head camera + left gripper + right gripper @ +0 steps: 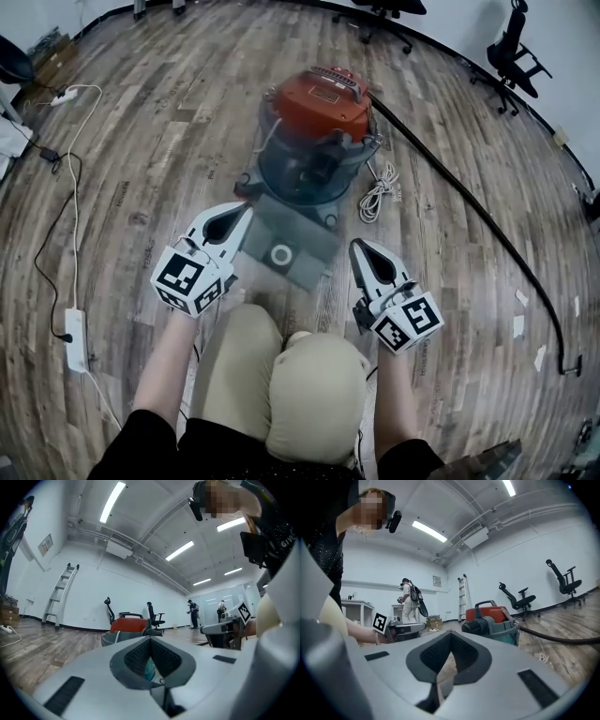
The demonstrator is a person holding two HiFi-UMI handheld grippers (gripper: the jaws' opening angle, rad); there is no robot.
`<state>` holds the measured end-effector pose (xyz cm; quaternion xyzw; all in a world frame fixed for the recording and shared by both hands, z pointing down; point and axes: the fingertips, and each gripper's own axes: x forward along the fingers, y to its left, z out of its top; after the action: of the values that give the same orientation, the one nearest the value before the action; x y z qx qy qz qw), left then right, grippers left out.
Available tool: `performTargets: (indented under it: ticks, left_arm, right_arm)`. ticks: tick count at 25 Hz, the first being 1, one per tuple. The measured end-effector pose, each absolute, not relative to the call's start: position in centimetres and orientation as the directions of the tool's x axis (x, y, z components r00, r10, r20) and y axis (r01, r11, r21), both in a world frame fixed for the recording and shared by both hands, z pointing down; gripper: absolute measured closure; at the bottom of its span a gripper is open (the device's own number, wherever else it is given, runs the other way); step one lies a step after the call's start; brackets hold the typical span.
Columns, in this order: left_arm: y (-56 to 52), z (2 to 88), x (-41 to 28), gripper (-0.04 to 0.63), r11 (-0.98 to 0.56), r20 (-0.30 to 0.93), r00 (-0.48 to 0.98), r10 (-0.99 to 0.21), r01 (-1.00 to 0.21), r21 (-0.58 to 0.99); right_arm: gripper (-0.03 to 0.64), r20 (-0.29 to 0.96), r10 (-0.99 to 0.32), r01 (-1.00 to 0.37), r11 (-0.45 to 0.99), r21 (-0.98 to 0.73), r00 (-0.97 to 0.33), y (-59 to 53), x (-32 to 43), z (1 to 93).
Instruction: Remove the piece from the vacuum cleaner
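The vacuum cleaner (314,131) stands on the wooden floor ahead of me, with a red lid over a blue-grey drum. A flat grey piece (286,248) with a white ring juts from its near side. My left gripper (246,208) is shut and empty, its tip beside the left corner of that piece. My right gripper (358,246) is shut and empty too, just right of the piece. The left gripper view looks over its closed jaws (150,639) toward the vacuum cleaner (126,625). Past the right gripper (451,633) the vacuum cleaner (492,618) shows from its own view.
A black hose (469,202) curves from the vacuum across the floor to the right. A coiled white cord (378,192) lies by the drum. A power strip (75,339) and cables lie at the left. Office chairs (514,52) stand at the back. My knees (281,375) are below the grippers.
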<state>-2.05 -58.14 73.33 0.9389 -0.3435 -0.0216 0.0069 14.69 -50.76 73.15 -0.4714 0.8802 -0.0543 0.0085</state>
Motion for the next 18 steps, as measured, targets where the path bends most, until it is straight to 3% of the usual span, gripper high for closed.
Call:
performTargets:
  ticks: [18]
  left_arm:
    - [-55.6, 75.9, -0.7, 0.586, -0.797, 0.040, 0.796, -0.604, -0.603, -0.031]
  right_arm:
    - [0.606, 0.047, -0.789, -0.790, 0.610, -0.062, -0.613, -49.5, 12.2, 73.9]
